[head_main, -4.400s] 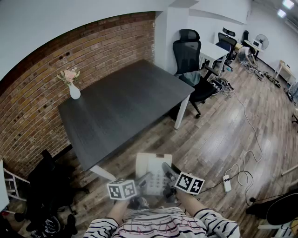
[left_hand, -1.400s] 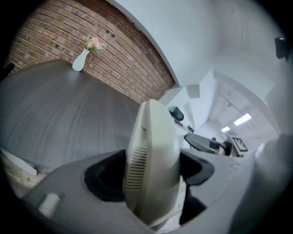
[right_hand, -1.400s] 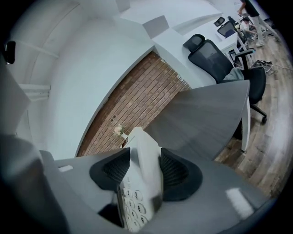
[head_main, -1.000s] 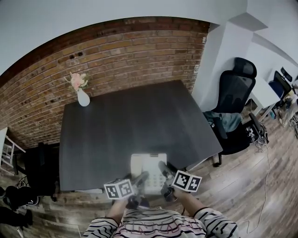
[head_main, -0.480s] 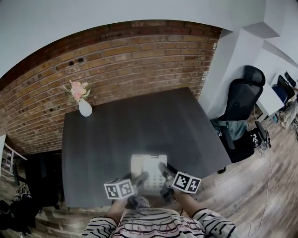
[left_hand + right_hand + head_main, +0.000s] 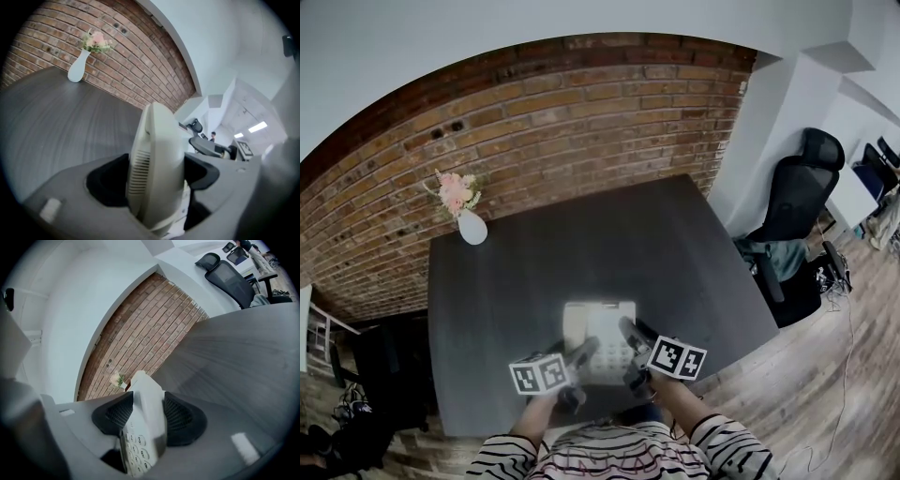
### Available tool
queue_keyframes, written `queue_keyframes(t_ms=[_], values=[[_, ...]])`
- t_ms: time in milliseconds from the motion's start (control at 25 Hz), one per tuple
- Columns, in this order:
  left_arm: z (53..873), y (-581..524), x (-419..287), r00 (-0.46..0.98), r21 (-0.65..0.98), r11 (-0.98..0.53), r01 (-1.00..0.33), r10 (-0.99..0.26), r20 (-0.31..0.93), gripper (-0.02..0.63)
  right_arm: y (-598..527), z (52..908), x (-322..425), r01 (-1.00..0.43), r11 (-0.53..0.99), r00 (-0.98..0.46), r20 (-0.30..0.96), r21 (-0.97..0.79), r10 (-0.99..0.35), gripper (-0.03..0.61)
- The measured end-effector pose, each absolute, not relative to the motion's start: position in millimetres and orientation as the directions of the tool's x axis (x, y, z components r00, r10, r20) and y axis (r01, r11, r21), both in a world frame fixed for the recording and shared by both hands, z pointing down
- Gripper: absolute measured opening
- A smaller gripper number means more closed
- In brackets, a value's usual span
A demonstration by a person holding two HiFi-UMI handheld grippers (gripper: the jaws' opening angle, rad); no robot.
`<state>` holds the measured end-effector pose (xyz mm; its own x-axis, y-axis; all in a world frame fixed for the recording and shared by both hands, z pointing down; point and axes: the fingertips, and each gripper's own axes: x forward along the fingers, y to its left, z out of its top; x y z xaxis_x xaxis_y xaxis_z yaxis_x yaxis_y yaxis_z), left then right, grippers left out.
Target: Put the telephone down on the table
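Head view: the dark table [image 6: 581, 244] stands against a brick wall [image 6: 581, 112]; the white telephone [image 6: 598, 328] is over the table's near edge, at mid-width, keypad up; whether it touches the top cannot be told. The left gripper [image 6: 583, 354] grasps the telephone's near left side and the right gripper [image 6: 627, 334] its near right side. A white vase [image 6: 472, 228] with pink flowers stands at the table's far left corner, and a black office chair [image 6: 797, 197] stands off its right side.

Left gripper view: the left gripper [image 6: 154, 176] is clenched on the telephone [image 6: 157, 159], its dark pads pressed to either face of the cream casing, which is seen edge-on; the table [image 6: 51, 117] spreads beyond; the vase [image 6: 76, 67] is at its far edge by the bricks.

Right gripper view: the right gripper [image 6: 147, 417] grips the telephone [image 6: 146, 408] too, both ribbed pads tight on it, number keys showing below them; the table [image 6: 243, 362] runs beyond to the wall.
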<state>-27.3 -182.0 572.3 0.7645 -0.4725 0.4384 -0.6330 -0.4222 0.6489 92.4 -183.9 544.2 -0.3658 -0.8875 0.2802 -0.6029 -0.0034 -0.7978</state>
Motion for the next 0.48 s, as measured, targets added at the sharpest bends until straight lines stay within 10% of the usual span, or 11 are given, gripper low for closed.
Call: queue_keyframes(t_ms=[480], values=[[609.2, -271.8, 5.3, 0.715, 0.658, -0.332, -0.676, -0.509, 0.478, 0.341, -284.6, 583.9, 124.6, -0.587, -0.001, -0.443, 0.322, -0.809, -0.837, 0.204]])
